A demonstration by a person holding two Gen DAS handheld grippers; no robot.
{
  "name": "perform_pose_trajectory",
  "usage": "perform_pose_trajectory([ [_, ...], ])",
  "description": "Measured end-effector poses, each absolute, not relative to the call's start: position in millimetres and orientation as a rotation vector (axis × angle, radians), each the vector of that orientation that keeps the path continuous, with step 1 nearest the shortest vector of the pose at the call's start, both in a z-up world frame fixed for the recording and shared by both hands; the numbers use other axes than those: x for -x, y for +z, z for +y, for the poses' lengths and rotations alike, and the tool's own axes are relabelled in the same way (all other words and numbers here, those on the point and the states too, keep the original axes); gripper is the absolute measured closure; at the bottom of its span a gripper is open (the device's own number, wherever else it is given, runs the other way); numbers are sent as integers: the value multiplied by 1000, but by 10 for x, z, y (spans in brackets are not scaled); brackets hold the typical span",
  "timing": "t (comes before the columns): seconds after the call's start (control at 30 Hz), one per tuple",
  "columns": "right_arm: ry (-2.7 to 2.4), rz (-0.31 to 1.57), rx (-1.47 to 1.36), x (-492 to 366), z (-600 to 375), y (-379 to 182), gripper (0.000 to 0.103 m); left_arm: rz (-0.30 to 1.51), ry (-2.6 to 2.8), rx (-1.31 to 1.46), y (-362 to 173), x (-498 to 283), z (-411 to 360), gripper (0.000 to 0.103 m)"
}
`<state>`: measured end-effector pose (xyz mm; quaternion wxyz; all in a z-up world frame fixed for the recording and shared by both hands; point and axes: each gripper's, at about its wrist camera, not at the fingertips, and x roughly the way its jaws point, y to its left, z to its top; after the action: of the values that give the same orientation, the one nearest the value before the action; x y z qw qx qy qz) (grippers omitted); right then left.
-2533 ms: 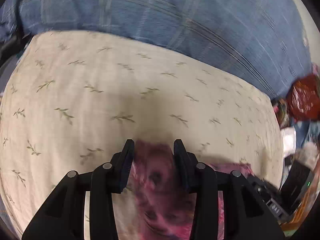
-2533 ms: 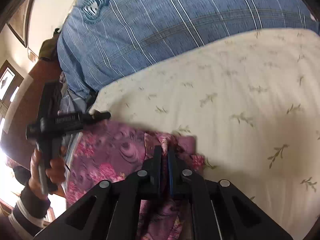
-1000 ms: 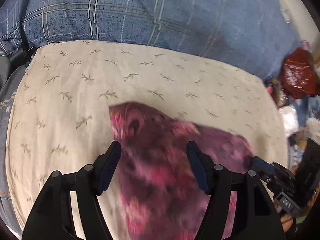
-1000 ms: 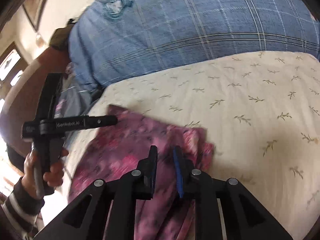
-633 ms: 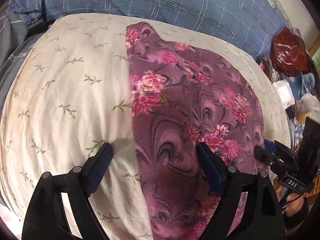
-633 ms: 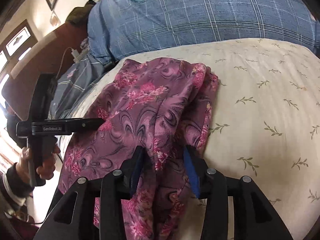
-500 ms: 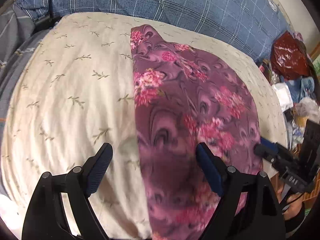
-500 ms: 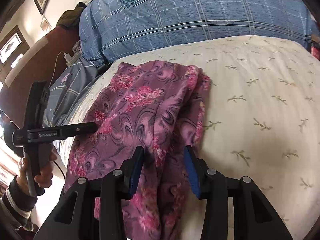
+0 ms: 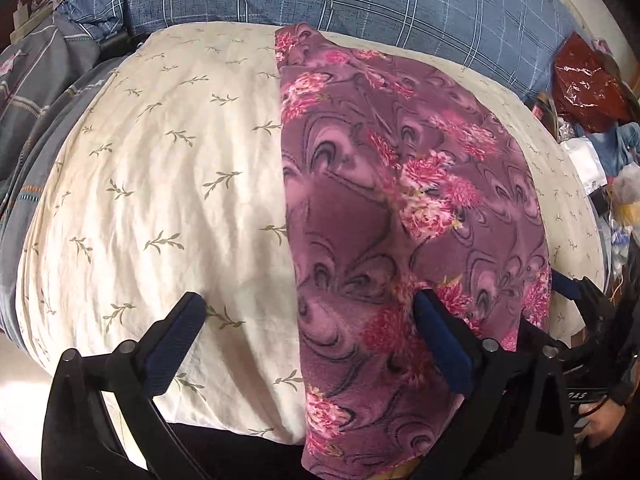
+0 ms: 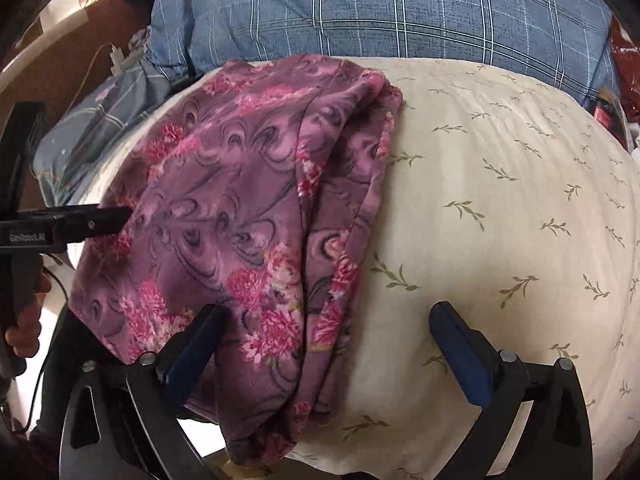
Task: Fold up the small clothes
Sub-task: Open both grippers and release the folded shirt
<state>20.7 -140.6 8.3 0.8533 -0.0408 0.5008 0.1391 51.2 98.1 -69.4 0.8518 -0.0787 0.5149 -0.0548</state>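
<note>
Across the cream pillow (image 9: 168, 184) lies the purple floral garment (image 9: 400, 208), long axis running near to far, near end draping over the pillow's edge. Left gripper (image 9: 308, 344) straddles its left edge, right gripper (image 10: 328, 354) its right edge; both jaws opening wide, gripping nothing. Both grippers pitched steeply downward at the near end.

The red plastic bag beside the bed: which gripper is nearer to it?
Right. The right gripper, jaws opening, hangs over the purple cloth's edge toward the red plastic bag; the left gripper is farther away.
</note>
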Motion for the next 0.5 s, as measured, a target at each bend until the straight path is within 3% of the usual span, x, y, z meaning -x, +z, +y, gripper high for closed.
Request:
perform_pose_trajectory([
  [0.5,218,1035,80,-166,-1342,104,0,1086,-141,220,-756,-517,1068,0],
])
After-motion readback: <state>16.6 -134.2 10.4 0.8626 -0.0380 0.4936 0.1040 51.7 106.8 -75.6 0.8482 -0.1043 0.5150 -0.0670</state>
